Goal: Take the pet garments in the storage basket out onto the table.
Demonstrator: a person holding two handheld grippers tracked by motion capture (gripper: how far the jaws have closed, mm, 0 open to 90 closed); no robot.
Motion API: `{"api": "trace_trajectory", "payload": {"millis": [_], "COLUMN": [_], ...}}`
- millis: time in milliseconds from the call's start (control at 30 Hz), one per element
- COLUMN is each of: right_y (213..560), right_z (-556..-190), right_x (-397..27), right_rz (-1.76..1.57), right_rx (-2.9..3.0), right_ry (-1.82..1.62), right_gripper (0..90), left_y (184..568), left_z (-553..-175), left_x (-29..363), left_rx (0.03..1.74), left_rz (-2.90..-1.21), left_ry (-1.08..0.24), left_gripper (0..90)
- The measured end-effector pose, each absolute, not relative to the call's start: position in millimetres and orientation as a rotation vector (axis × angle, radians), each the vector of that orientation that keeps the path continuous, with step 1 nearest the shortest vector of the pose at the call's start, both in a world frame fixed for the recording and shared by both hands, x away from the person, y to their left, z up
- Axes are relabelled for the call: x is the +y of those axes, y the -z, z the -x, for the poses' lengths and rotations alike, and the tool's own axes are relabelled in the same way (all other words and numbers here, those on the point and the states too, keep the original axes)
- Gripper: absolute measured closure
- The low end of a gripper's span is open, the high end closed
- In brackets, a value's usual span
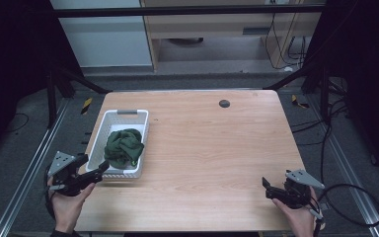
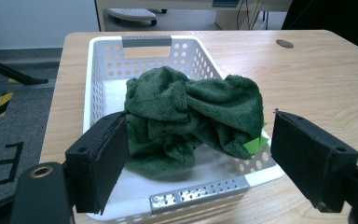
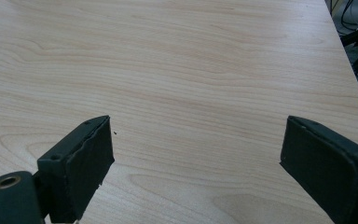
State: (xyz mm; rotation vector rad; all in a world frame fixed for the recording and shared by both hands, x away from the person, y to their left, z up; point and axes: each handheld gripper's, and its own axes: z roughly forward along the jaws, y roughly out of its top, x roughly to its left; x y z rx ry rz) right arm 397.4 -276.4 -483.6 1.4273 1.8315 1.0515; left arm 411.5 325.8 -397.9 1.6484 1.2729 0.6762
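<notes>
Left gripper (image 1: 94, 174) is hovering with jaws spread wide at the near end of the white basket (image 1: 96, 143), where the green towel (image 1: 124, 146) is lying bunched, at the table's (image 1: 217, 148) left side.

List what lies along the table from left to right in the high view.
left gripper → white basket holding the green towel → dark round hole in the tabletop → right gripper

Wooden table (image 1: 217, 148); dark round grommet (image 1: 224, 103) near far edge.
</notes>
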Motion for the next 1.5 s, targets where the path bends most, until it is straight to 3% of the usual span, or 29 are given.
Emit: {"api": "trace_trajectory", "payload": {"millis": [1500], "right_y": [485], "right_z": [-400], "right_x": [-277], "right_rz": [-1.430], "right_rx": [1.856], "right_ry": [-1.036], "right_gripper": [8.1], "left_y": [385], "left_z": [-493], "left_x": [315], "left_rx": [1.296], "left_rz": [-1.816], "left_ry": [-0.658], "left_gripper": [16.5]}}
